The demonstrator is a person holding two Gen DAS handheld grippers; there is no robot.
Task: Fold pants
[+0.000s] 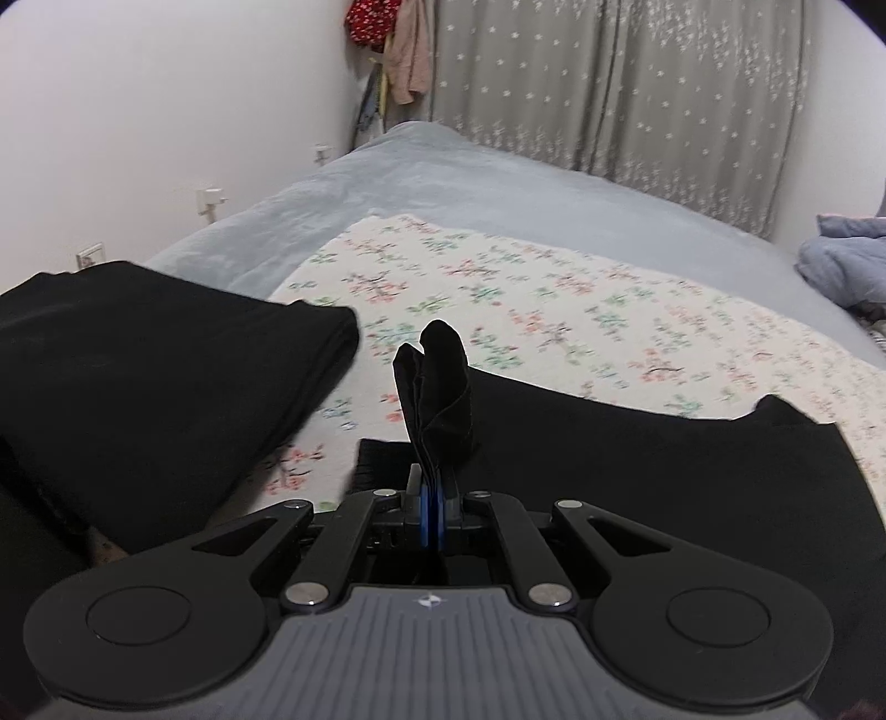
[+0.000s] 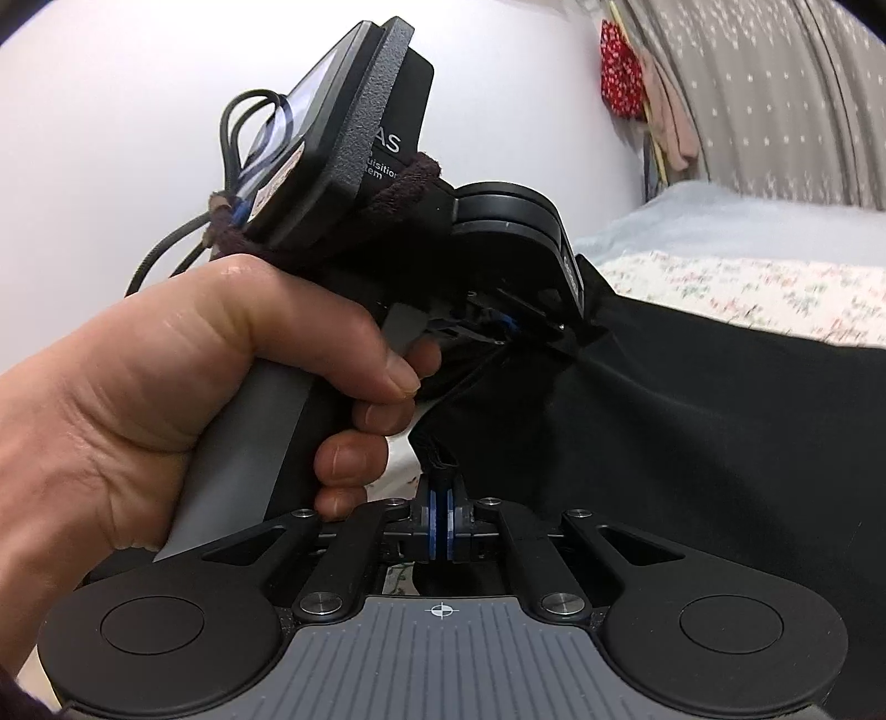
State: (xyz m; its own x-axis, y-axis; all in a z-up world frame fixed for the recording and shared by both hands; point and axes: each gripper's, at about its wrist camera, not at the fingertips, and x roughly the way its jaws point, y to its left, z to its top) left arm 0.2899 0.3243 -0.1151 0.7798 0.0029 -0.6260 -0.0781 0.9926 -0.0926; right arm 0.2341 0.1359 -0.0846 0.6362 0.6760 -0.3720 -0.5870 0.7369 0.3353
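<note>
Left gripper (image 1: pixel 431 487): clenched on a bunched fold of the black pants (image 1: pixel 637 443); a tuft of the fabric is seen standing upright beyond the blue pads, which are pressed together with cloth between them.
Right gripper (image 2: pixel 441 498): clenched as well; black cloth is pinched between its blue pads, and the fabric is drawn up taut from the bed toward the fingertips.
Pants: spread over the near part of the floral sheet (image 1: pixel 554 288), mostly to the right in the left wrist view; their far edge is curved, with a small raised corner at the far right. In the right wrist view they fill the right half, stretched between both tongs.
Left hand (image 2: pixel 183 387): wrapped around the grey handle of the left tool, seen at the left of the right wrist view, just beside the right gripper.
Folded black garment (image 1: pixel 155 376): laid at the near left, apart from the pants, partly on the sheet.
Bed (image 1: pixel 443 177): covered by a grey-blue blanket, with the floral sheet on top.
Curtain (image 1: pixel 637 83): grey with small white stars, hung along the far wall.
Hanging clothes (image 1: pixel 387 39): red-patterned and pink items in the far corner, beside the curtain.
Blue bundle (image 1: pixel 847 260): crumpled at the far right edge of the bed.
</note>
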